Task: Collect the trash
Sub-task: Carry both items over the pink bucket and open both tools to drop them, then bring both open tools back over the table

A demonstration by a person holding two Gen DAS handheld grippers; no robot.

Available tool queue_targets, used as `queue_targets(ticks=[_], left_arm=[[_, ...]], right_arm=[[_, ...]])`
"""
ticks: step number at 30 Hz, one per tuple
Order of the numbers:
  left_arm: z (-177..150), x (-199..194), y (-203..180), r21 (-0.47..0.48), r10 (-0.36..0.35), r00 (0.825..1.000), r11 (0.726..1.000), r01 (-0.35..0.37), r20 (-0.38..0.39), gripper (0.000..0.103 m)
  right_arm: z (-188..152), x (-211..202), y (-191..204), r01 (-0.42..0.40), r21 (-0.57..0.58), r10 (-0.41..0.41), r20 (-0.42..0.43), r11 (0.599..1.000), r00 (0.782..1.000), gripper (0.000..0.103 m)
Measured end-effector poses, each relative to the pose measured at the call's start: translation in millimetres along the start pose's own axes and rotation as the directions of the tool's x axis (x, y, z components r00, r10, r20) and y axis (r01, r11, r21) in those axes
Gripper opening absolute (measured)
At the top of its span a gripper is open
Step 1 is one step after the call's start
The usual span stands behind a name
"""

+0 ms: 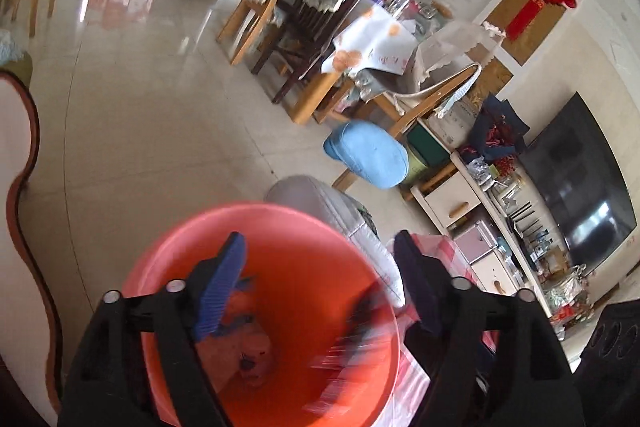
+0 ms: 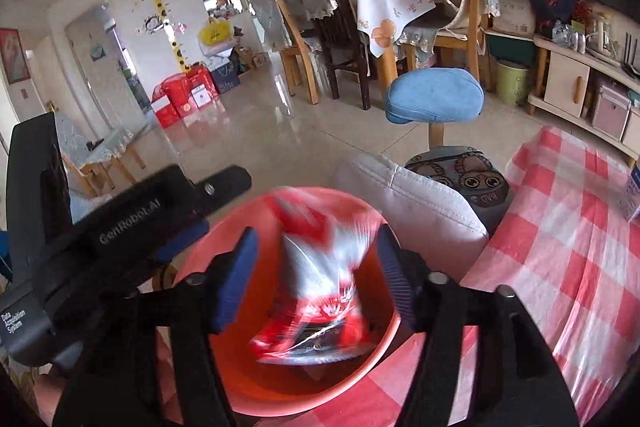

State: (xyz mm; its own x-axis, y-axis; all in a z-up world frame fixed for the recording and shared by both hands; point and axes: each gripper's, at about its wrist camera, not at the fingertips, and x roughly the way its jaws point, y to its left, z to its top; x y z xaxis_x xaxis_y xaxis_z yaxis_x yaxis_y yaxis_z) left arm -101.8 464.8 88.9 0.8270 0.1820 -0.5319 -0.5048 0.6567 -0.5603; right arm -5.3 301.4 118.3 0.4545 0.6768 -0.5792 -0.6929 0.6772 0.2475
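Crinkled red-and-white plastic snack wrapper [image 2: 316,287]: sits inside the mouth of the round orange plastic bin [image 2: 384,339], blurred by motion, between the spread fingers of the right gripper [image 2: 316,279] and, as far as can be told, touching neither pad. Jaws of the right gripper stand apart and grip nothing. Judgement: step in hand is the drop into the bin; to do it well, keep the jaws wide and centred over the opening until the wrapper clears the rim, then lift straight out so a pad does not snag the film. Wrapper's long axis runs roughly 12 to 6 o'clock in the right wrist view, leaning slightly toward 1; lower end, crumpled and clear, points to 6 into the bin. Left gripper [image 1: 320,283] also hangs over the bin [image 1: 168,251], jaws apart, empty; crumpled scraps [image 1: 252,351] lie at the bottom, kind unclear. Bin stands on the red-and-white checked tablecloth [image 2: 560,267], which spreads to 3 o'clock. Grey cushion [image 2: 420,203] at 1 o'clock, just beside the rim; blue padded stool [image 2: 434,95] beyond, at 12.
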Motion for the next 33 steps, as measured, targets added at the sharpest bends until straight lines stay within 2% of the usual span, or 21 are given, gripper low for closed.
queue_targets(ticks=[1, 4, 5, 7, 12, 13, 15, 21, 28, 33], left_arm=[[0, -2, 0, 0.005, -0.012, 1.0, 1.0, 0.012, 0.017, 0.082], [2, -7, -6, 0.036, -0.055, 0.996, 0.998, 0.052, 0.077, 0.085], [3, -9, -11, 0.052, -0.067, 0.993, 0.997, 0.062, 0.095, 0.09], [1, -12, -21, 0.097, -0.098, 0.986, 0.992, 0.085, 0.138, 0.095], [-8, -24, -41, 0.185, -0.188, 0.955, 0.972, 0.147, 0.228, 0.096], [-10, -25, -45, 0.194, -0.204, 0.951, 0.968, 0.16, 0.231, 0.096], [-13, -25, -53, 0.221, -0.241, 0.946, 0.956, 0.193, 0.215, 0.096], [-28, -32, -79, 0.319, -0.308, 0.933, 0.917, 0.239, 0.187, 0.096], [-49, -39, -108, 0.422, -0.356, 0.928, 0.862, 0.281, 0.109, 0.096], [-74, -43, -129, 0.515, -0.35, 0.933, 0.816, 0.261, 0.082, 0.096]], right_arm=[[-2, -5, -1, 0.017, 0.007, -0.017, 0.018, 1.0, 1.0, 0.083], [-7, -20, -7, 0.067, 0.008, -0.067, 0.05, 0.998, 0.996, 0.086], [-10, -27, -9, 0.088, 0.008, -0.088, 0.064, 0.996, 0.994, 0.088], [-17, -40, -14, 0.134, 0.0, -0.133, 0.103, 0.991, 0.986, 0.095], [-36, -63, -28, 0.26, -0.072, -0.249, 0.135, 0.963, 0.959, 0.099], [-41, -68, -29, 0.301, -0.089, -0.288, 0.136, 0.949, 0.948, 0.099], [-51, -79, -36, 0.356, -0.107, -0.343, 0.125, 0.928, 0.931, 0.099], [-74, -112, -59, 0.451, -0.103, -0.442, 0.098, 0.887, 0.892, 0.099], [-101, -146, -82, 0.485, -0.051, -0.481, 0.066, 0.873, 0.874, 0.099], [-119, -169, -92, 0.493, -0.021, -0.491, 0.068, 0.87, 0.868, 0.099]])
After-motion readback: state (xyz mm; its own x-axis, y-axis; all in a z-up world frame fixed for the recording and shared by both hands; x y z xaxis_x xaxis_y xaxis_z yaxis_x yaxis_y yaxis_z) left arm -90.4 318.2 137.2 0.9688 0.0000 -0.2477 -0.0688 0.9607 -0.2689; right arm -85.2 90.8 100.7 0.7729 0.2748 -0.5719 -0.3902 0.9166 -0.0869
